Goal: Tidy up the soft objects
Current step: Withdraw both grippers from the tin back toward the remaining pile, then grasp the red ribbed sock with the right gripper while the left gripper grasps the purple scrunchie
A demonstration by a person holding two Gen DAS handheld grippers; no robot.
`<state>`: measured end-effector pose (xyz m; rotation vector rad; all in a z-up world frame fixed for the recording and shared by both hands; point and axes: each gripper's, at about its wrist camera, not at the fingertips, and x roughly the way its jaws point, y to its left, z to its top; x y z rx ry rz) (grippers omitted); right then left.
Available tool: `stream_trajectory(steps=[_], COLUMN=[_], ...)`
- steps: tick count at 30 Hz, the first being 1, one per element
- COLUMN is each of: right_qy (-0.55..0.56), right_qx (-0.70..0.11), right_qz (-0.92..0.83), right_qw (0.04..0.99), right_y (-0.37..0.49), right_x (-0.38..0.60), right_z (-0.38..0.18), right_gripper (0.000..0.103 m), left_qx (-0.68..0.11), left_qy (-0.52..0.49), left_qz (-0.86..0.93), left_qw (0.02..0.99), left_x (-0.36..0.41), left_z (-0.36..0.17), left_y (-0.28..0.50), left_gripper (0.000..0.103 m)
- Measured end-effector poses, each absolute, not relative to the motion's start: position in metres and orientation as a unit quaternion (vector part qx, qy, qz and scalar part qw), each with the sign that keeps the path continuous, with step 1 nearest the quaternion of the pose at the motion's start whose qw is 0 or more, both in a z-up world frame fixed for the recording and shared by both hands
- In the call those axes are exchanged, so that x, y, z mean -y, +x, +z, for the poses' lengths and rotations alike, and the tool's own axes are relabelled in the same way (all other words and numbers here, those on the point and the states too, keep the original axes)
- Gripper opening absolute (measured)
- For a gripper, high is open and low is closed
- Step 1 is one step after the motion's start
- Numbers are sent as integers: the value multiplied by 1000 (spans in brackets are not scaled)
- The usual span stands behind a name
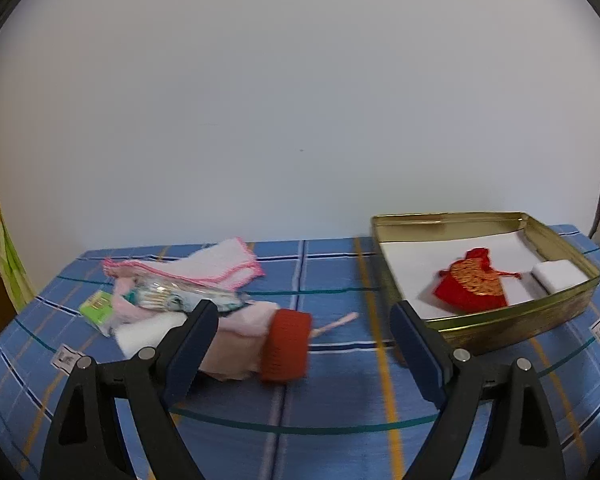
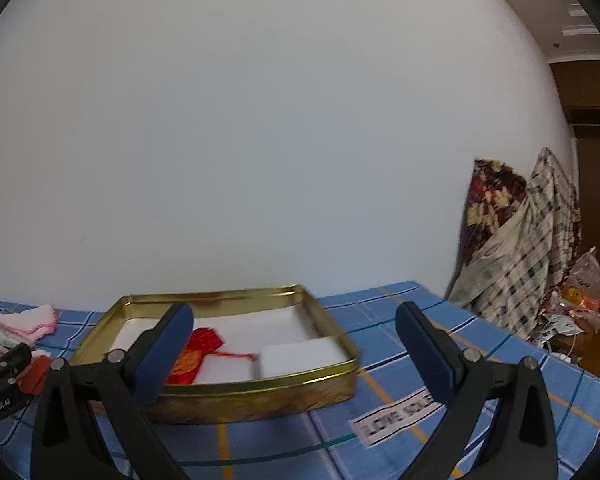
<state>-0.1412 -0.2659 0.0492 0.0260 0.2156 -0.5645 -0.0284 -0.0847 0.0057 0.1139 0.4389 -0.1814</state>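
Observation:
A gold tin tray (image 1: 512,318) stands on the blue checked tablecloth, holding a red and gold pouch (image 1: 474,284) and a white sponge block (image 1: 560,275). Left of it lies a pile: a pink-edged white cloth (image 1: 216,264), a clear packet (image 1: 164,294), pale pink cloth (image 1: 236,344) and an orange-red knitted piece (image 1: 286,346). My left gripper (image 1: 304,344) is open, low over the table, around the orange-red piece. My right gripper (image 2: 294,354) is open in front of the tray (image 2: 260,394), whose pouch (image 2: 190,356) and white block (image 2: 300,354) show between its fingers.
A white wall rises behind the table. White paper labels (image 2: 396,420) lie on the cloth. Patterned fabrics (image 2: 516,240) and bags are heaped beyond the table's right end. The left gripper's body shows at the left edge of the right wrist view (image 2: 0,376).

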Motion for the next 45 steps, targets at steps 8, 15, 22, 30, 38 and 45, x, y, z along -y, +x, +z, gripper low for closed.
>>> stream_trajectory(steps=[8, 15, 22, 30, 38, 45], right_qy=[28, 10, 2, -10, -66, -48], right_qx=[-131, -161, -211, -301, -369, -418], right_qz=[-236, -187, -132, -66, -33, -33], right_qw=[962, 969, 969, 951, 926, 907], right_y=[-119, -92, -66, -21, 13, 42], right_x=[231, 194, 160, 119, 80, 77], right_z=[42, 37, 29, 10, -11, -26], right_gripper=[103, 103, 94, 78, 73, 66], left_qx=[-227, -248, -261, -276, -281, -286], left_qy=[39, 19, 9, -45, -45, -38], left_qz=[-62, -42, 26, 70, 73, 60], left_qw=[971, 968, 965, 957, 956, 956], left_x=[37, -10, -53, -92, -97, -99], left_z=[4, -1, -1, 1, 1, 5], left_y=[-12, 7, 21, 31, 32, 33], left_gripper=[89, 89, 89, 89, 89, 89])
